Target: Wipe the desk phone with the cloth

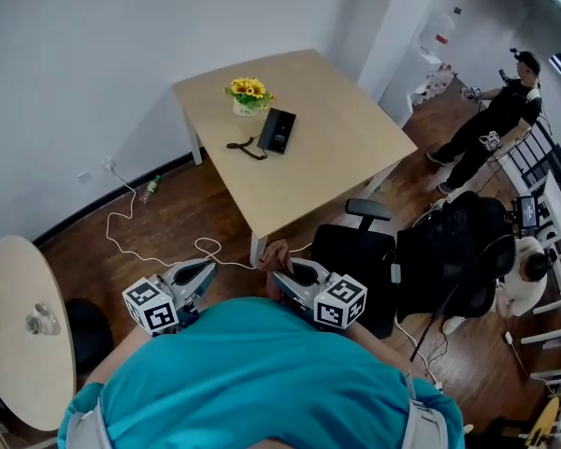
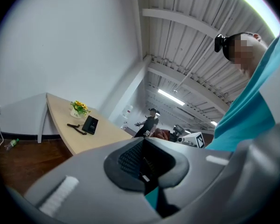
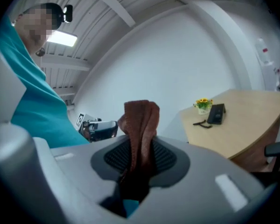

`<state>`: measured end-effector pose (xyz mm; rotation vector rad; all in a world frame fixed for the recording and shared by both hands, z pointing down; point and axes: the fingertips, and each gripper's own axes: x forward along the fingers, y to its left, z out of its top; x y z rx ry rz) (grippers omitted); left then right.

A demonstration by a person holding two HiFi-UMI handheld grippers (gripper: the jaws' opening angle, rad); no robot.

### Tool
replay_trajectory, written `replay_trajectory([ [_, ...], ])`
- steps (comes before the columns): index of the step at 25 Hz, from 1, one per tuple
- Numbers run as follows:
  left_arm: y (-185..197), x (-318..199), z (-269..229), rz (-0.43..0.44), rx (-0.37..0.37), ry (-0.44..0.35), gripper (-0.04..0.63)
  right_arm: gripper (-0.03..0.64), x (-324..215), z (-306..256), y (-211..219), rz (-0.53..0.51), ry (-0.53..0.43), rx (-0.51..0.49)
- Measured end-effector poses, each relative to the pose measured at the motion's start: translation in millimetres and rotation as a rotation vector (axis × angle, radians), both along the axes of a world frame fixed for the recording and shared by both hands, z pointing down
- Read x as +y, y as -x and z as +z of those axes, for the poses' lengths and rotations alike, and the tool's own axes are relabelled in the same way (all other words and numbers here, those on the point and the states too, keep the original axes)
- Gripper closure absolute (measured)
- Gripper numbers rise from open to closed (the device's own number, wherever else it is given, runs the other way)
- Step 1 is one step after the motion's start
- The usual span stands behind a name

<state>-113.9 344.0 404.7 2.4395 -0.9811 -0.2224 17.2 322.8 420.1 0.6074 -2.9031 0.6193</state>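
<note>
A: Rust-brown cloth (image 3: 139, 120) is seen pinched in the right gripper (image 3: 139, 160); the left gripper (image 2: 142, 164) is closed and empty.

B: Only the approach is judged begun. The black desk phone (image 1: 277, 129), far off on the pale wooden table (image 1: 337, 171), must be reached first.

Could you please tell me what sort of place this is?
Most likely an office or workroom: a light wooden desk carrying a desk phone, with a black office chair beside it.
</note>
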Motion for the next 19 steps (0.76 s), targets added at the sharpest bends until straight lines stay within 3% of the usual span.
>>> replay_trajectory([
  [4, 4.7, -9.1, -8.5, 0.041, -0.009, -0.028, 0.591, 0.512, -3.6, -4.2, 8.6, 0.014, -0.012, 0.008],
  [19, 2.0, -41.4, -21.5, 0.048, 0.013, -0.066, 0.591, 0.514, -31.2, -13.3, -9.7, 0.064, -0.035, -0.004],
])
